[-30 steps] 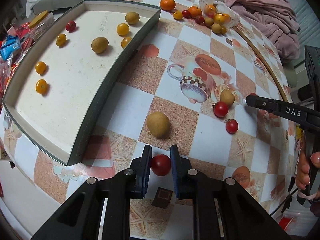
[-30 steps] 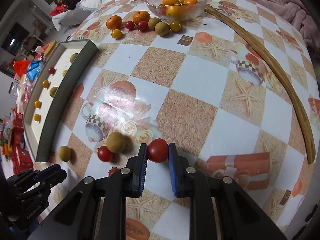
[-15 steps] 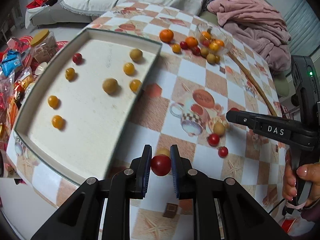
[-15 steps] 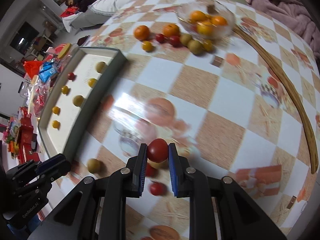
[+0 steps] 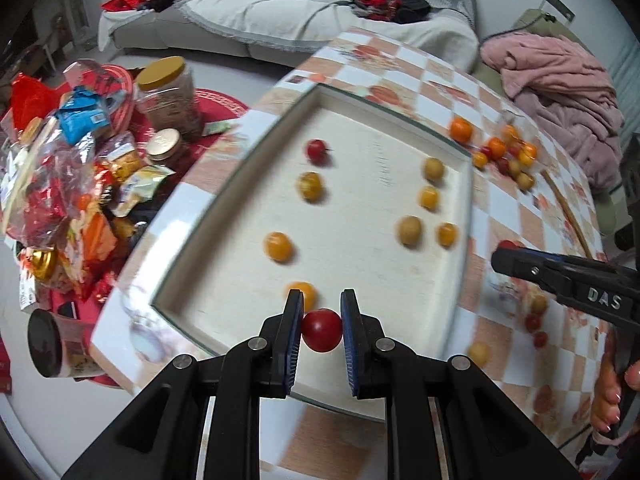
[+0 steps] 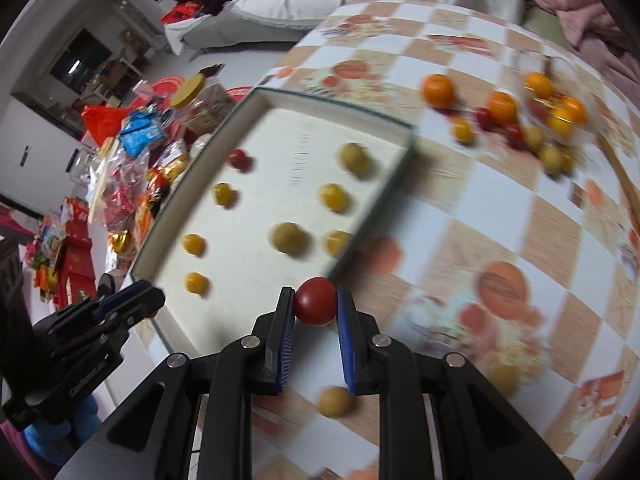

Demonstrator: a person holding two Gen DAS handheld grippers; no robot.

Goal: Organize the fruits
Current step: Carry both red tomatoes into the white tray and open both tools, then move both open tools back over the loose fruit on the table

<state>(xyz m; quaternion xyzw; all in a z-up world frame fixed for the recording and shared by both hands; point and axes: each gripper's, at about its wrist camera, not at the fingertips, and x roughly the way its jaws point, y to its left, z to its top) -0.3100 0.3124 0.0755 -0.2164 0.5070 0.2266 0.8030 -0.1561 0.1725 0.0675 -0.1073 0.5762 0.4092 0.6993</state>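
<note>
Right now your left claw (image 5: pixel 321 330) is clamped on a red cherry tomato (image 5: pixel 322 329), held over the near edge of the shallow white tray (image 5: pixel 464 216) on the checkered worktop (image 6: pixel 500 216). Your right claw (image 6: pixel 315 307) is likewise clamped on a second red tomato (image 6: pixel 315 301), just off the tray's near corner, above the worktop. Inside the tray lie yellow cherry tomatoes (image 5: pixel 278 246), two brownish-green round fruits (image 5: pixel 409 230) and one small red tomato (image 5: pixel 317 150), all apart from each other. Beyond the tray, oranges (image 6: pixel 438 90) and more small fruit sit clustered, blurred. Your hand (image 5: pixel 612 392) grips the right tool's handle.
</note>
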